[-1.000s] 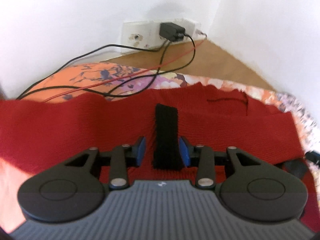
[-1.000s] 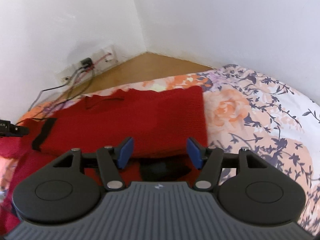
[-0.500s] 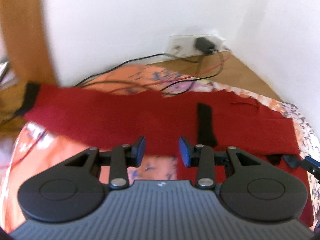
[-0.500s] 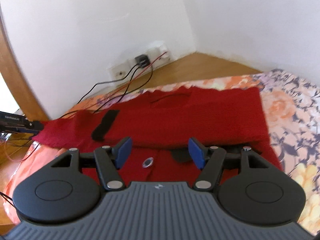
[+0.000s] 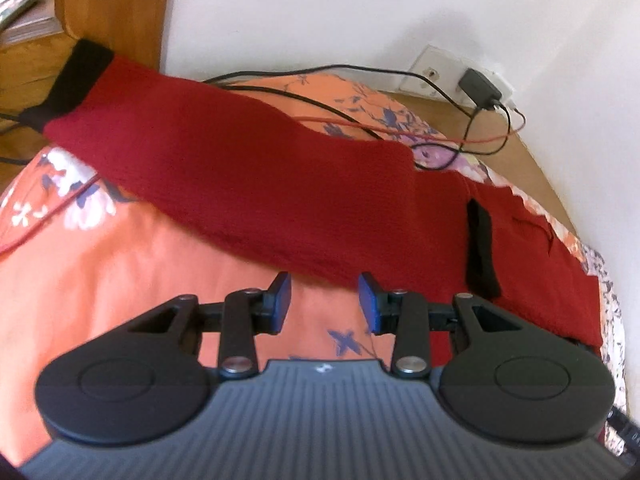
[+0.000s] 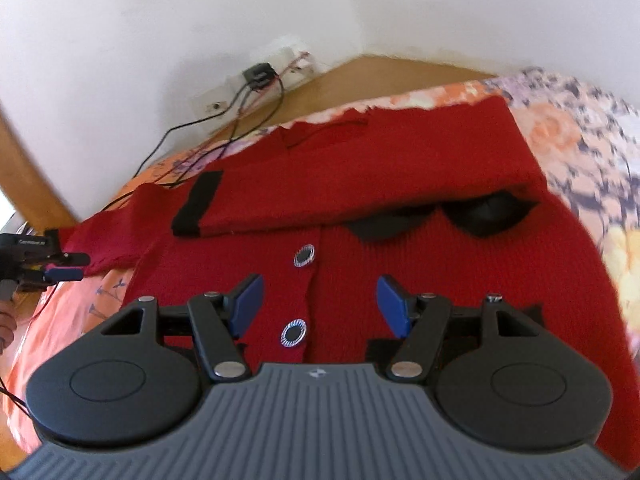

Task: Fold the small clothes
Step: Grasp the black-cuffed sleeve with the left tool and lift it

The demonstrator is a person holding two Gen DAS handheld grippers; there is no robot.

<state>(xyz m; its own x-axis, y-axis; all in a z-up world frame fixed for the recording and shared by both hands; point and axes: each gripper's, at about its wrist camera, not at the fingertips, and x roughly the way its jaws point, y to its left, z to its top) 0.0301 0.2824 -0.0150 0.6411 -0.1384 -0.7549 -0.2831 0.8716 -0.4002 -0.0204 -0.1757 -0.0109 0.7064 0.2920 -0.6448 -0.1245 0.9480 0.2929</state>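
While the floral bedspread [image 5: 120,264] carries the red cardigan [image 6: 440,272], one sleeve [image 5: 240,176] stretched sideways, my left gripper [image 5: 324,300] and right gripper [image 6: 318,304] hover wide open, holding nothing, above its buttons [image 6: 304,256].

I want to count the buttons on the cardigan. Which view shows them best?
The right wrist view: two round buttons sit on the red cardigan front, just ahead of the open tongs. The left wrist view shows only sleeves, no buttons.
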